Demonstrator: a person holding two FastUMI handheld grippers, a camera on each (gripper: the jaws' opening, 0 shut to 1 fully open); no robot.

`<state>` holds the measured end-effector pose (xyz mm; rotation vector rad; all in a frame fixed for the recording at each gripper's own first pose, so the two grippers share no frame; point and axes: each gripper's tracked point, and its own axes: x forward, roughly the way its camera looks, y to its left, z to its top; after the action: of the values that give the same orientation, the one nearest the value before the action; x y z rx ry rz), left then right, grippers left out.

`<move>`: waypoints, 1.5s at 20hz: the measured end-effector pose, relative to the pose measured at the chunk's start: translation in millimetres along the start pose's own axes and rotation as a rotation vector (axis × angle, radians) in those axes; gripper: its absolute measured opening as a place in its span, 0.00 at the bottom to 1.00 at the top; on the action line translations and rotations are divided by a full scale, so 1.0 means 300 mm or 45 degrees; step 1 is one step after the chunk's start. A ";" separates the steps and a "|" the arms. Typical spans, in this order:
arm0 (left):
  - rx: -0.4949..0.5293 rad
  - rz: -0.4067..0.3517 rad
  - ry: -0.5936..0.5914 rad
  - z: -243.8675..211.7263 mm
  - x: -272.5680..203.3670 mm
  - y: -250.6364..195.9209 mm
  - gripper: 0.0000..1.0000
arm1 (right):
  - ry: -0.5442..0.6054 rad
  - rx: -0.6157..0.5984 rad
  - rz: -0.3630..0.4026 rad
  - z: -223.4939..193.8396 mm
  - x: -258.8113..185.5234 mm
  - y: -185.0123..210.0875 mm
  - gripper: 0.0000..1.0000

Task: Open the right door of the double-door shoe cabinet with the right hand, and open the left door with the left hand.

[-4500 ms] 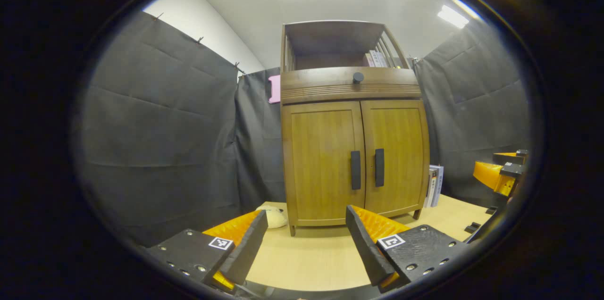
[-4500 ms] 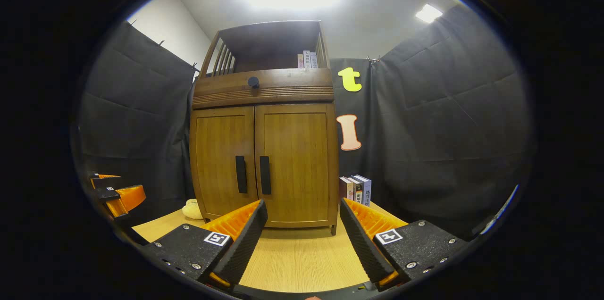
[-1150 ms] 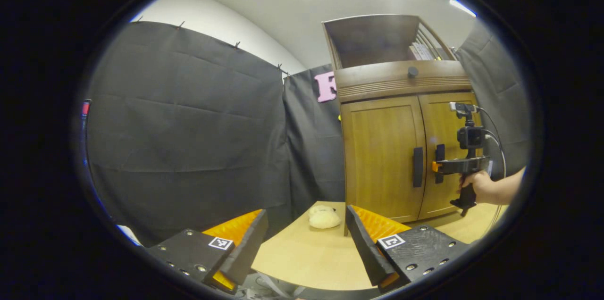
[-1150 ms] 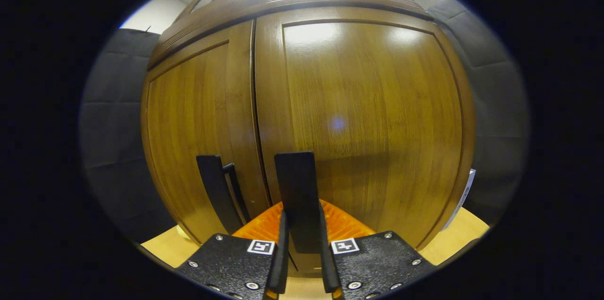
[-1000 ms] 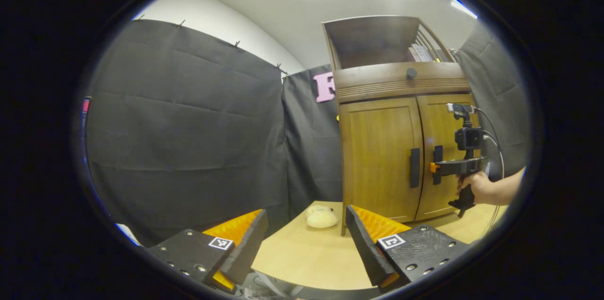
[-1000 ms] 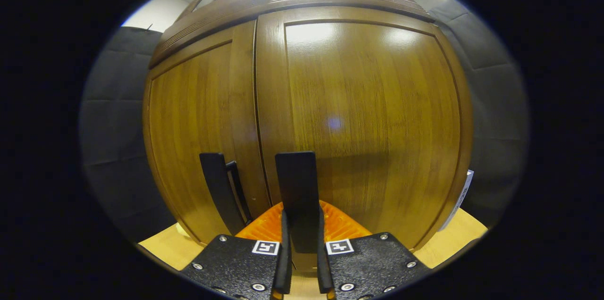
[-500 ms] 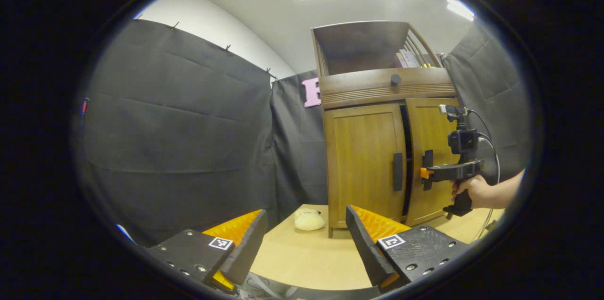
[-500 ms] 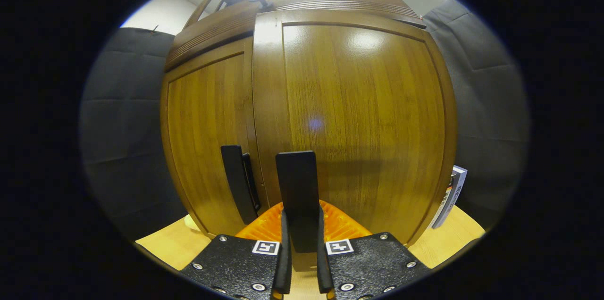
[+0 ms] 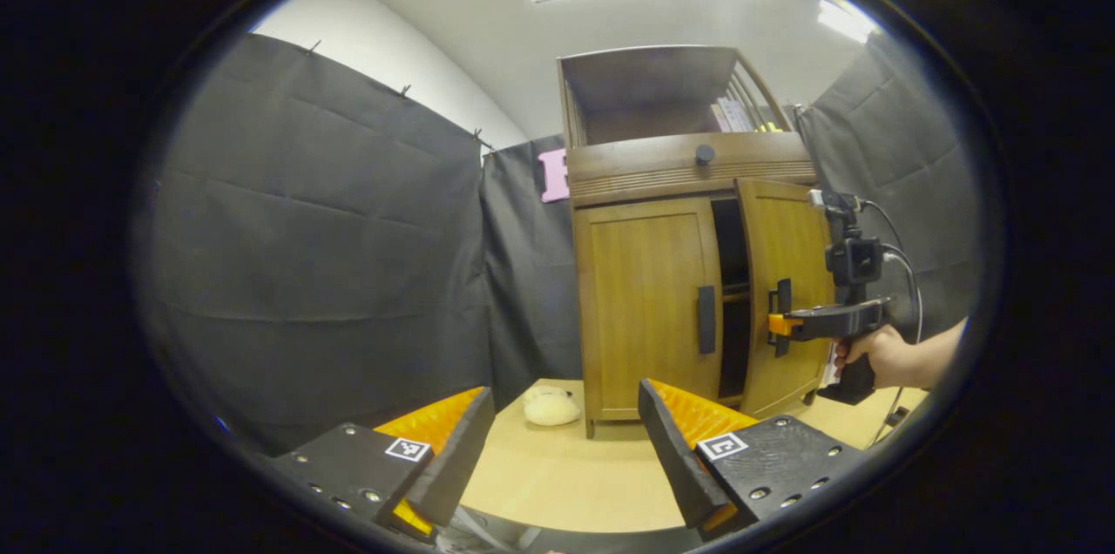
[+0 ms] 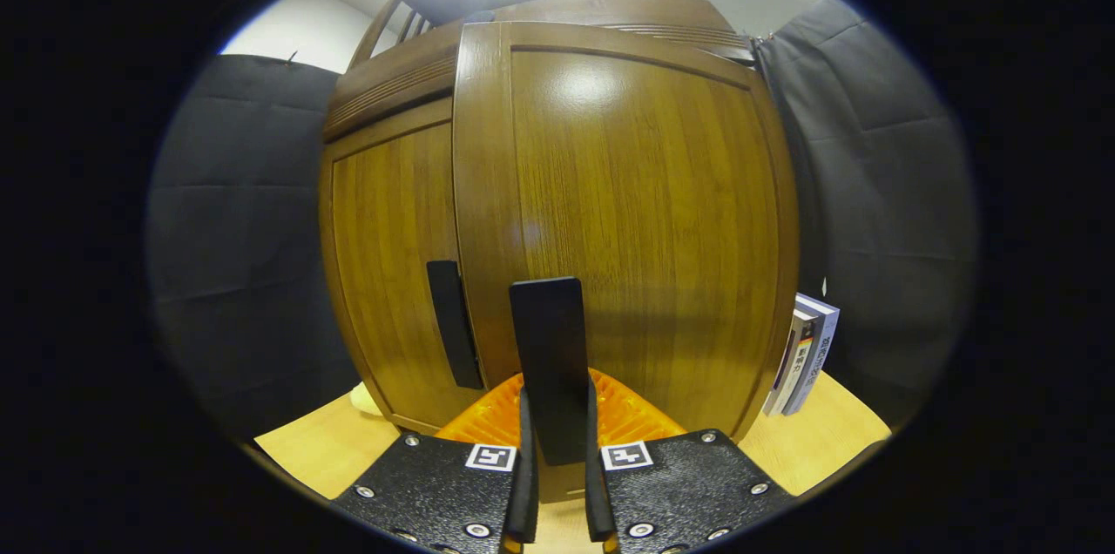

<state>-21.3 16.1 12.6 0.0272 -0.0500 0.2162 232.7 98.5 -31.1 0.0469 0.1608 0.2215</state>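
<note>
Now, shoe cabinet (image 9: 645,301): standing on the surface (image 9: 557,476).
Right door (image 10: 627,223): swung partly out from the cabinet front.
Right gripper (image 10: 555,484): both fingers clamped on the right door's handle (image 10: 550,362).
Left door (image 9: 649,301): closed.
Left gripper (image 9: 557,458): fingers spread wide, empty, well short of the cabinet.

The brown wooden shoe cabinet (image 9: 649,179) is seen ahead of the left gripper (image 9: 562,449). Its right door (image 9: 784,293) is swung partly open. The left door (image 9: 649,301) is kept closed.

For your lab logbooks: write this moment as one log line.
right gripper: shut on right door handle | right door: partly open | left gripper: open, idle | left door: closed
</note>
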 end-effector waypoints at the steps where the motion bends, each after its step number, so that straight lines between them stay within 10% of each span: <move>1: 0.001 -0.010 -0.003 0.004 0.001 0.001 0.95 | -0.001 0.001 0.001 0.003 -0.020 -0.003 0.22; 30: -0.017 -0.255 -0.055 0.020 0.052 -0.051 0.95 | -0.039 0.052 -0.222 -0.020 -0.403 -0.329 0.20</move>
<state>-3.0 4.5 19.1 0.0236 -0.0915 0.0153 136.4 -24.3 -24.7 0.0764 0.1377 0.0434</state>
